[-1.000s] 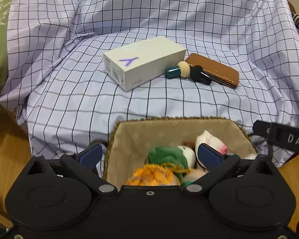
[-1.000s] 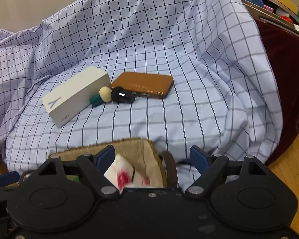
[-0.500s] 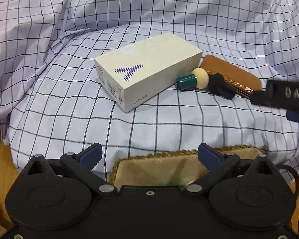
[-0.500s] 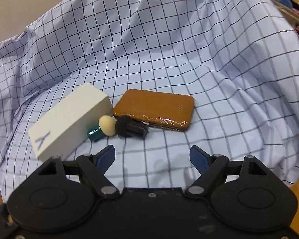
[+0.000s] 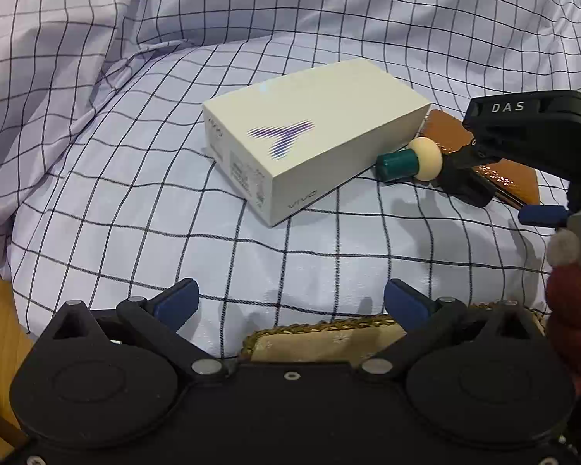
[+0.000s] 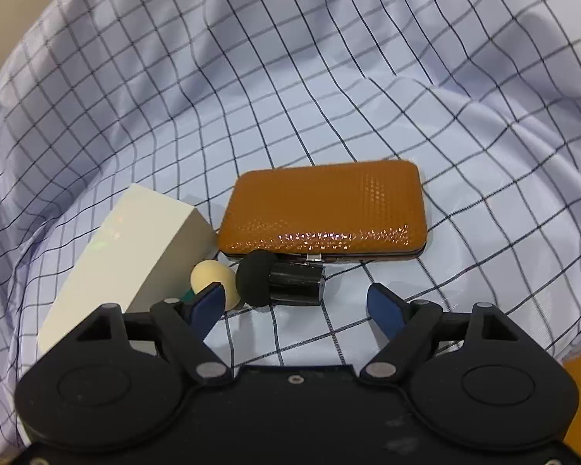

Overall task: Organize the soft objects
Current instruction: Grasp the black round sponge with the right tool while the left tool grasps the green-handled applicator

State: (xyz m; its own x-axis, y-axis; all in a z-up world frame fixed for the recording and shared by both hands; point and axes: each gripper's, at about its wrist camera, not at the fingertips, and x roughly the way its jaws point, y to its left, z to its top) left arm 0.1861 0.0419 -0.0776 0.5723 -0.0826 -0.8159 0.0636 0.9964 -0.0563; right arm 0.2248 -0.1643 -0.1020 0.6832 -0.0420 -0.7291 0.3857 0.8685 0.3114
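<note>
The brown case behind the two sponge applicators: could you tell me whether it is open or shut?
Shut. The brown case lies flat on the checked cloth, its halves together and the front clasp engaged.

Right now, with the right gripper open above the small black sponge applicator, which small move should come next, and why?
Probably ease the right gripper forward and down until the black applicator lies between its pads. The jaws have just been closing slightly, nothing is between them, and it lies just ahead, beside the brown case.

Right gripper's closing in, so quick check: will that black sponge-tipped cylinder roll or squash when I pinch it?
The black sponge applicator lies on its side on the checked cloth, so a nudge would probably roll it. Its foam head looks squashy; the glossy barrel may be slippery. The right gripper is open, nothing between the jaws.
</note>
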